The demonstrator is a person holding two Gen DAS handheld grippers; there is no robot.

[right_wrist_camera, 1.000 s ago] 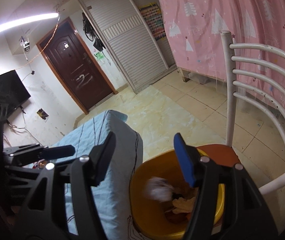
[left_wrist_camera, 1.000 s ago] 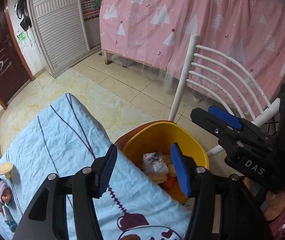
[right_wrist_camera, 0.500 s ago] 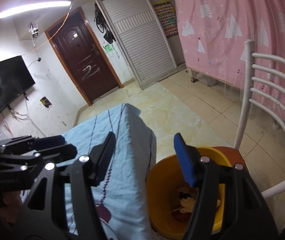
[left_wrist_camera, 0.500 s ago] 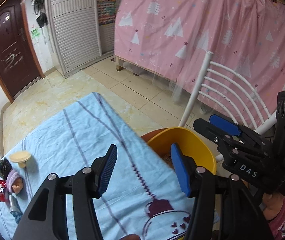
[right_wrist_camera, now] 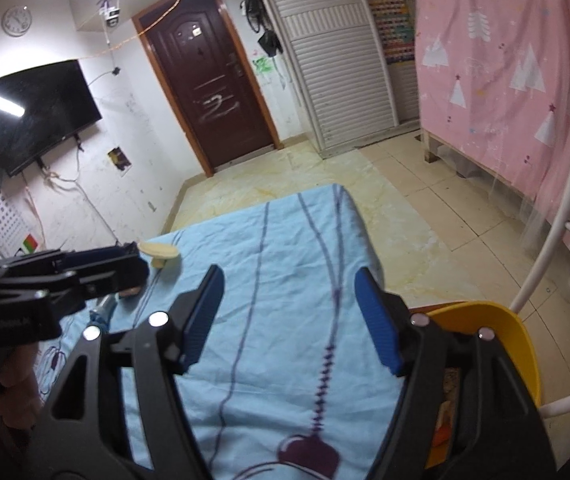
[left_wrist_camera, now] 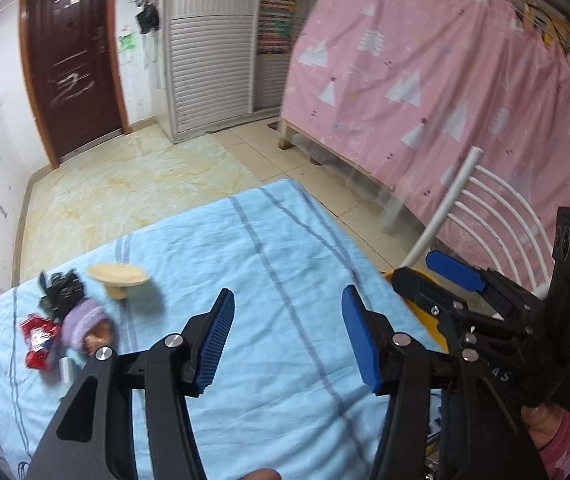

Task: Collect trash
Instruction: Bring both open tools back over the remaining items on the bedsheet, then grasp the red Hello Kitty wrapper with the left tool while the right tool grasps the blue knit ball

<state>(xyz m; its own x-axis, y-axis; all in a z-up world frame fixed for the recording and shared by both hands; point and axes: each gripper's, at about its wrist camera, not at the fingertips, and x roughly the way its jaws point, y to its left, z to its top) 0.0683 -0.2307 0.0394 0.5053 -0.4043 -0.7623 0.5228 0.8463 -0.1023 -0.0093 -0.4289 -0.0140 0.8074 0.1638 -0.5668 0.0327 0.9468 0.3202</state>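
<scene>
**Inspector:** Start at the tools. Condition?

**Assistant:** The left gripper [left_wrist_camera: 287,332] has its jaws spread wide with nothing between the blue pads. The right gripper [right_wrist_camera: 289,316] is the same: wide apart, empty. Both hang above the blue sheet [left_wrist_camera: 269,264] covering the table.

**Inspector:** Change since the earlier frames?

**Assistant:** A second ago both tools pointed down into the yellow bin [right_wrist_camera: 521,344], and a pale crumpled piece appeared blurred inside it, apparently dropping from the right tool. Now both have swung away from the bin and face across the sheet. I judge one deposit finished and the next pickup beginning.

**Inspector:** Where is the remaining trash?

**Assistant:** In a cluster at the far left corner of the sheet in the left view: a red wrapper [left_wrist_camera: 39,340], a black crumpled item [left_wrist_camera: 61,290], a purple-and-tan lump [left_wrist_camera: 85,322] and a small pale cylinder [left_wrist_camera: 67,368], touching or just beside one another. A tan disc-shaped piece [left_wrist_camera: 119,276] lies just beyond them. All sit well apart from both tools, nearer the left one.

**Inspector:** Containers?

**Assistant:** One only, the yellow bin, standing on the seat of the white chair [right_wrist_camera: 565,208] off the sheet's right edge. From here its contents are mostly hidden behind the right tool; a scrap of orange shows low inside. Earlier frames showed white and tan scraps in it.

**Inspector:** Risk?

**Assistant:** The cluster is tightly packed; a single closing may catch two pieces or nudge one off the edge.
</scene>
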